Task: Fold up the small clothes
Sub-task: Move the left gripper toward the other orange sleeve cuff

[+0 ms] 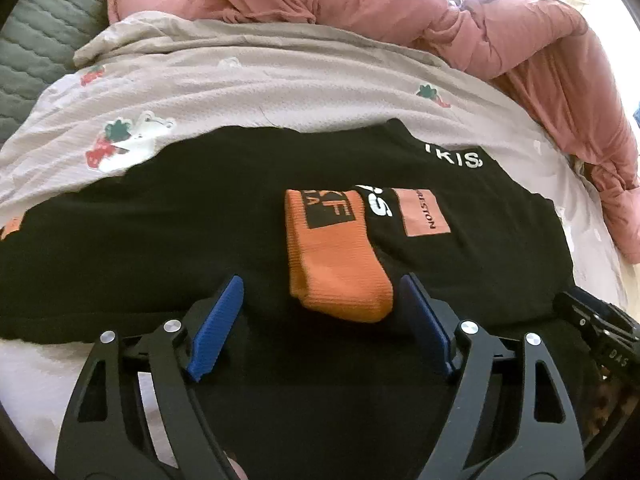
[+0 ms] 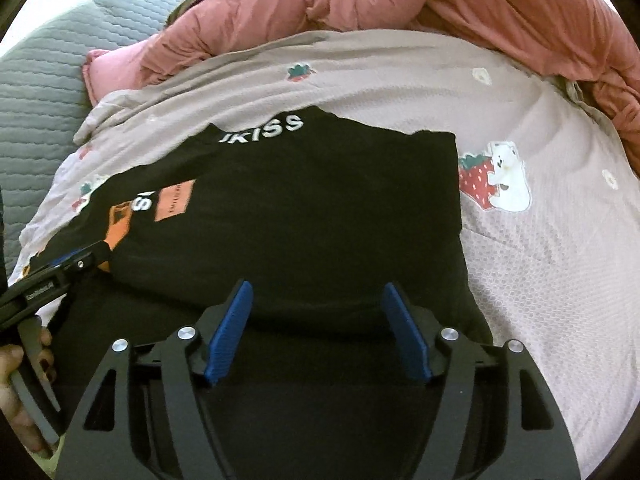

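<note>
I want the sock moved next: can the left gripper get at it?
Probably yes: the left gripper is open, and the orange sock lies uncovered on the black shirt just ahead.

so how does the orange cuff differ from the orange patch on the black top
The orange cuff is ribbed and thick, a folded band lying over the black top; the orange patch is a flat, smooth rectangle on it. The cuff is larger and brighter orange; the patch is smaller and paler, more salmon. The cuff ends between the left claw fingers; the patch lies further off. Both carry dark lettering.
</note>
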`<state>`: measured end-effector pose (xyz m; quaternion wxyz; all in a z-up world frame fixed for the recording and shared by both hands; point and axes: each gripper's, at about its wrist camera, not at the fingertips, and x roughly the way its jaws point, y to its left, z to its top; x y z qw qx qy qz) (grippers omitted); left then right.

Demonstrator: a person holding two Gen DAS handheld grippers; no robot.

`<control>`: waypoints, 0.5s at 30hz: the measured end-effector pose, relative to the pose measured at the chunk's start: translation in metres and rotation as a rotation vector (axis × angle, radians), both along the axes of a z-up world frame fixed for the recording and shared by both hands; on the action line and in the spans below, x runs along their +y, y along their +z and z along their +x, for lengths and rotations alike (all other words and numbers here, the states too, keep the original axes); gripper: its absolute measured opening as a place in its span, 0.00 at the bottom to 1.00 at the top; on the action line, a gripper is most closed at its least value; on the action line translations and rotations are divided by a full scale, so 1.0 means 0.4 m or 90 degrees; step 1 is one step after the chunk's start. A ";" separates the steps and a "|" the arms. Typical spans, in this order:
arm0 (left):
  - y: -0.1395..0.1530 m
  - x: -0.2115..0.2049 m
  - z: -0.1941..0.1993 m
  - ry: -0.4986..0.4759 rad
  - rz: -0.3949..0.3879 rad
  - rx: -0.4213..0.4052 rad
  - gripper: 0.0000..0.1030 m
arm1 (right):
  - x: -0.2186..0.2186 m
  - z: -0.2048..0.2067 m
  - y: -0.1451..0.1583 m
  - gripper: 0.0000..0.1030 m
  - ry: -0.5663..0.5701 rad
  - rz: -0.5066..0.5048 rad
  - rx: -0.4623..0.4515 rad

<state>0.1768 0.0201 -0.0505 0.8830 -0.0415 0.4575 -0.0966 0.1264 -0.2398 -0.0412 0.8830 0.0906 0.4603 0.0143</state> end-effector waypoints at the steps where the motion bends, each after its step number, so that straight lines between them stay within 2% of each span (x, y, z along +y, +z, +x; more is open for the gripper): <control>1: 0.005 0.006 -0.006 0.002 0.001 -0.005 0.75 | 0.005 -0.004 0.006 0.68 0.004 0.001 -0.003; 3: 0.019 0.020 -0.021 0.010 0.009 -0.020 0.80 | 0.012 -0.009 0.016 0.77 0.003 0.000 -0.011; 5: 0.032 0.032 -0.035 0.022 0.023 -0.037 0.89 | 0.020 -0.015 0.031 0.78 0.006 0.001 -0.019; 7: 0.049 0.049 -0.051 0.033 0.033 -0.054 0.91 | 0.028 -0.020 0.045 0.78 0.011 0.000 -0.027; 10: 0.069 0.084 -0.070 0.055 0.032 -0.069 0.91 | 0.037 -0.029 0.067 0.89 0.009 0.001 -0.045; 15: 0.088 0.154 -0.100 0.104 0.038 -0.093 0.91 | 0.070 -0.038 0.093 0.89 0.025 0.006 -0.060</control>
